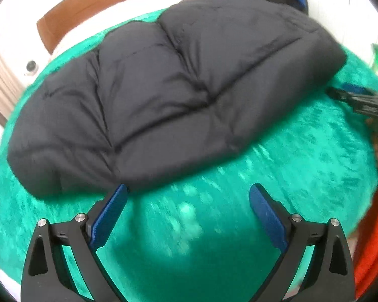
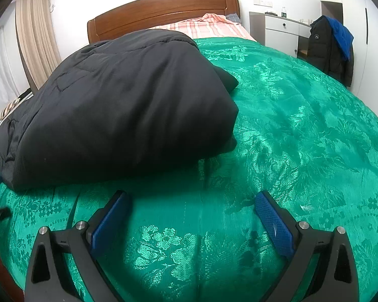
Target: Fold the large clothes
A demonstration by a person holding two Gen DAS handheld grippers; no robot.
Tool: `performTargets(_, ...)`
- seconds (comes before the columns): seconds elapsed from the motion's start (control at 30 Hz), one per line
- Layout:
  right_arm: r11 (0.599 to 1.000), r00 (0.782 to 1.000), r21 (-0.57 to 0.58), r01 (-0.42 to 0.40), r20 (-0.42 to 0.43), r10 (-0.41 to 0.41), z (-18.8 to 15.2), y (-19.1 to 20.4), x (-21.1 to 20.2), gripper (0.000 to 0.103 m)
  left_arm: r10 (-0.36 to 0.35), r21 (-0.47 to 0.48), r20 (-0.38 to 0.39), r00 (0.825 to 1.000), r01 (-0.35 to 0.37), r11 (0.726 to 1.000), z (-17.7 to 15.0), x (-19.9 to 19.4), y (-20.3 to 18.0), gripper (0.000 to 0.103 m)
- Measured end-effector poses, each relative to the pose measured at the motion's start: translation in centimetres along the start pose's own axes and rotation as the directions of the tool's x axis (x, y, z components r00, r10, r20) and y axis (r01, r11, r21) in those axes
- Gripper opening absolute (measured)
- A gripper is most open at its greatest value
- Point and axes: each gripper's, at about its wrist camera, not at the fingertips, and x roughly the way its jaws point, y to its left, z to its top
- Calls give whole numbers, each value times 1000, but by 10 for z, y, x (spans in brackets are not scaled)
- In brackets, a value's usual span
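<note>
A large black padded coat (image 1: 168,85) lies folded in a thick bundle on the green bedspread (image 1: 214,176). My left gripper (image 1: 189,196) is open and empty, just short of the coat's near edge, its left fingertip almost at the fabric. In the right wrist view the same coat (image 2: 118,110) bulks at the left of the green bedspread (image 2: 302,125). My right gripper (image 2: 191,201) is open and empty, a little short of the coat's near end. The right gripper also shows at the right edge of the left wrist view (image 1: 350,95), next to the coat's end.
A wooden headboard (image 2: 163,7) and striped pink bedding (image 2: 201,25) lie beyond the coat. A white cabinet (image 2: 282,32) and a dark jacket with a blue hood (image 2: 330,47) stand to the right of the bed. Curtains (image 2: 35,40) hang at the left. Something red (image 1: 375,239) is at the bed's near right.
</note>
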Motion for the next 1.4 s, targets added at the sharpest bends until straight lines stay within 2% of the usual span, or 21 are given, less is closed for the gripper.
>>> performTargets(0.07,1000,1000,8,-9,0,9,1,-2,-1,99,-41,-47,25,999,42,998,0,-13,5,98)
performTargets(0.2,992,997,100,-82,23,80,2,-18,-16,99,-39,-150,129,991,58,987,18,-40,32,98)
performTargets(0.3,957,983,231,-178,96,159,1,-38,-33,99,-41,-291,197,980,98,952,39,-49,72,98)
performTargets(0.4,903,956,321,-286,153,249,5,-49,-39,99,-86,-354,193,978,151,923,61,-34,92,98)
performTargets(0.43,880,945,346,-325,159,286,7,-50,-36,99,-102,-345,180,978,160,925,67,-27,91,98)
performTargets(0.5,839,926,391,-378,159,343,11,-51,-27,99,-108,-285,164,981,152,946,77,-16,80,98)
performTargets(0.6,775,901,462,-431,173,398,18,-55,-10,99,-58,-161,142,988,81,984,88,6,57,98)
performTargets(0.7,707,880,534,-464,185,438,26,-57,7,99,-16,-135,46,999,22,991,88,46,50,98)
performTargets(0.8,656,853,570,-494,172,493,45,-46,31,101,6,-140,83,996,6,990,77,57,46,100)
performTargets(0.9,671,857,565,-481,142,495,61,-29,54,103,18,-137,96,995,-5,991,74,58,42,100)
performTargets(0.93,690,871,559,-460,134,472,67,-25,59,99,12,-137,97,995,1,991,74,57,43,100)
performTargets(0.97,709,884,549,-444,136,448,73,-20,57,82,5,-134,97,995,8,991,73,56,43,100)
performTargets(1.0,747,901,514,-421,145,409,81,-12,47,72,-2,-131,97,995,15,991,72,56,44,100)
performTargets(1.03,810,922,442,-385,153,355,93,4,31,59,-4,-128,97,995,17,992,71,57,46,100)
performTargets(1.07,881,939,327,-342,168,302,108,28,11,54,-6,-123,98,995,18,992,68,54,49,100)
performTargets(1.13,954,945,111,-278,207,251,128,76,-22,51,-8,-107,99,995,19,994,69,53,53,100)
performTargets(1.17,969,945,7,-245,226,237,136,100,-35,51,-16,-101,90,996,25,995,69,52,56,100)
performTargets(1.27,955,935,-243,-170,266,234,152,165,-61,50,-78,-98,36,996,81,992,67,34,74,99)
performTargets(1.33,913,931,-390,-115,277,236,157,211,-69,50,-92,-137,68,993,101,985,55,3,103,99)
performTargets(1.4,856,930,-513,-65,280,239,156,253,-68,50,-72,-193,105,992,92,977,38,-25,137,99)
